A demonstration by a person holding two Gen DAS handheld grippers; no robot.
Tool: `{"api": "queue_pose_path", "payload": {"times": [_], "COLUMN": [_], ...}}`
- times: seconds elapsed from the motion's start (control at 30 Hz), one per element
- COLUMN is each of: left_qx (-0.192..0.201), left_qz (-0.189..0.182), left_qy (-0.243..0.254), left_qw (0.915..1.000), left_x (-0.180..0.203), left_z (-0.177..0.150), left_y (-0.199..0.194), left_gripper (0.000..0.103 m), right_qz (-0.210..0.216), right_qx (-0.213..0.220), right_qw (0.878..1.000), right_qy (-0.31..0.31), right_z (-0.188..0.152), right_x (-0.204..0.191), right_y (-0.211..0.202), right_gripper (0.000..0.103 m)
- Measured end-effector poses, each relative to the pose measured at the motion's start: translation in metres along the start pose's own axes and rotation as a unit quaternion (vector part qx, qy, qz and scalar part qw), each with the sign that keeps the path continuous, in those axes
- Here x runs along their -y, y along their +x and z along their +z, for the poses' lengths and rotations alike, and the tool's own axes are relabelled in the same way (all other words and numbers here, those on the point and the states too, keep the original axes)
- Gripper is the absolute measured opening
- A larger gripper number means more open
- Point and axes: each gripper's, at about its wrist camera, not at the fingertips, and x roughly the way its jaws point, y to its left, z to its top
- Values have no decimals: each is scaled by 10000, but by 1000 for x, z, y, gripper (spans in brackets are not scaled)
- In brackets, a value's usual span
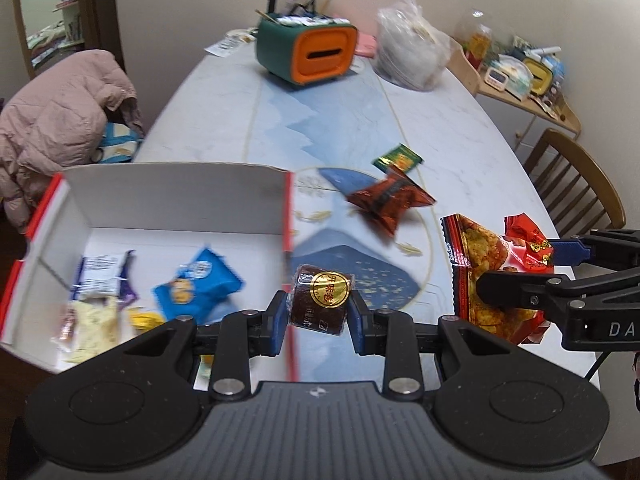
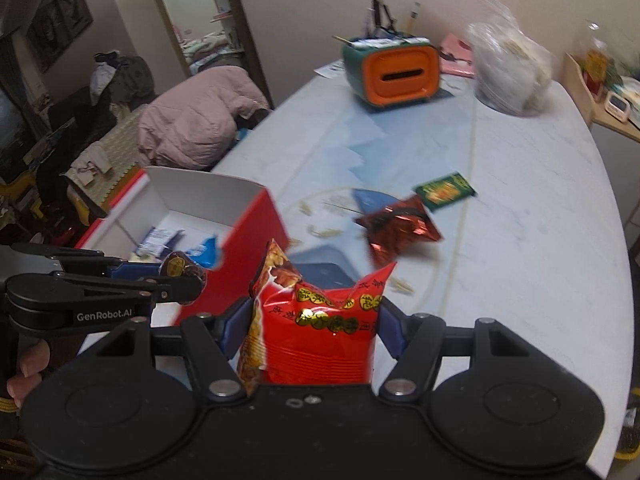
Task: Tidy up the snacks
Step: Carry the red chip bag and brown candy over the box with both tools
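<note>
My left gripper [image 1: 319, 307] is shut on a dark brown wrapped cake with a gold label [image 1: 320, 299], held just right of the white and red box's [image 1: 176, 188] right wall. The box holds several snack packets, among them a blue one [image 1: 198, 284]. My right gripper [image 2: 312, 324] is shut on a red snack bag [image 2: 320, 332], seen at the right in the left wrist view [image 1: 496, 272]. A dark red foil packet [image 1: 390, 200] and a green packet [image 1: 398, 158] lie on the table beyond. The left gripper [image 2: 192, 276] with the cake [image 2: 182, 266] shows beside the box [image 2: 256, 224] in the right wrist view.
An orange and green tissue holder [image 1: 308, 50] and a clear plastic bag [image 1: 412, 54] stand at the table's far end. A pink jacket [image 1: 60, 116] lies on a chair at the left. A wooden chair [image 1: 576, 184] and a cluttered shelf [image 1: 520, 80] are at the right.
</note>
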Motion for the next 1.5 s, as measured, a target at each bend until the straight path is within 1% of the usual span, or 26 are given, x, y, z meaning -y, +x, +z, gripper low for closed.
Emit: {"api": "queue_pose_path", "payload": {"times": [0.33,0.53,0.73,0.9,1.1,1.23,1.5], "left_qx": [74,45,-72,-248,-461,-580,-902], "left_qz": [240,404,534,656,701,689,699], "left_qy": [-233,-336,-408,-450,-432,-393,-207], "left_qw": [9994,9986,9977,9965,9955,9952,9932], "left_x": [-70,-111,-147,-171,-186,-190,-191], "left_z": [-3,-5,-1,4,14,22,32], "left_y": [-20,-25,-16,0,21,35,64], "left_gripper": [30,30,30,30,30,30,30], "right_qz": [130,110,29,-32,-59,-161,-235], "right_qx": [58,46,12,-96,-236,-366,-672], "right_qw": [9995,9990,9985,9980,9977,9966,9952], "right_qy": [-272,-425,-546,-628,-633,-718,-679], "right_z": [19,31,49,61,76,84,91], "right_x": [-69,-103,-129,-143,-153,-160,-161], "right_y": [23,45,74,102,136,161,202], "right_gripper": [65,65,65,65,65,65,65]}}
